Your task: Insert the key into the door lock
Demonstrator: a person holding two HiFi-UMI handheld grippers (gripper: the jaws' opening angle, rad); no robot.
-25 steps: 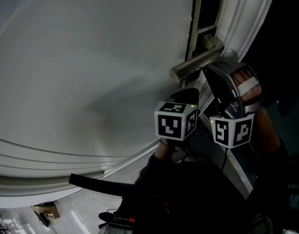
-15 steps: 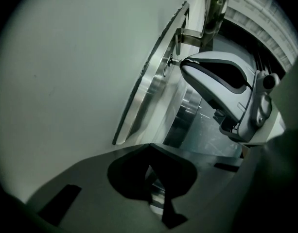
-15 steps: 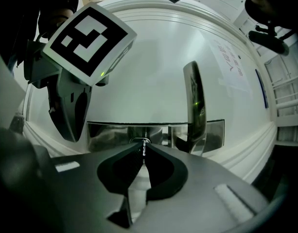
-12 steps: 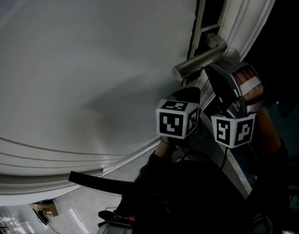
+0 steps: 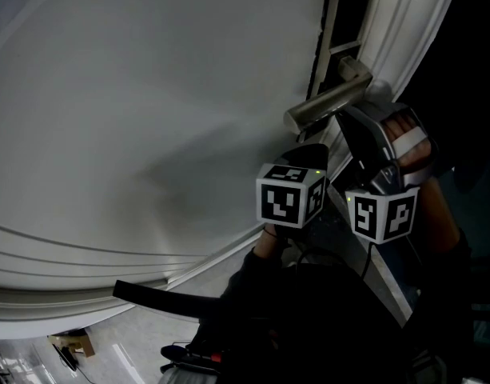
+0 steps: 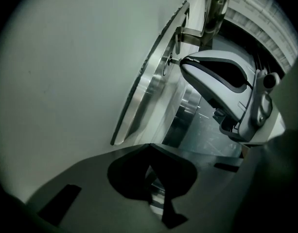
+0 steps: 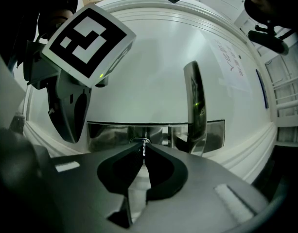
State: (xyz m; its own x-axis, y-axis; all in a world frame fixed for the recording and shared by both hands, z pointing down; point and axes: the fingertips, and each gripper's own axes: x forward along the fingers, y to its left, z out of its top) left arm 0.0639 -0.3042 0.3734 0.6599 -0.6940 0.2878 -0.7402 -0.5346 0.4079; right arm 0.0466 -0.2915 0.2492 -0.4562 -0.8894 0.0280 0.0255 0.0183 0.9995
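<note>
At lock plate [image 7: 110, 132], R gripper [image 7: 143, 152] pinches key [image 7: 144, 147]; handle [image 7: 195, 106] beside.

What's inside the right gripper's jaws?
A thin metal key, pinched by the right gripper, tip at the lock plate. Its head is covered by the jaws.

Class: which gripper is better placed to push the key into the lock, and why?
Right: the right gripper pinches the key, its tip at the keyhole. The left gripper is shut, empty.
</note>
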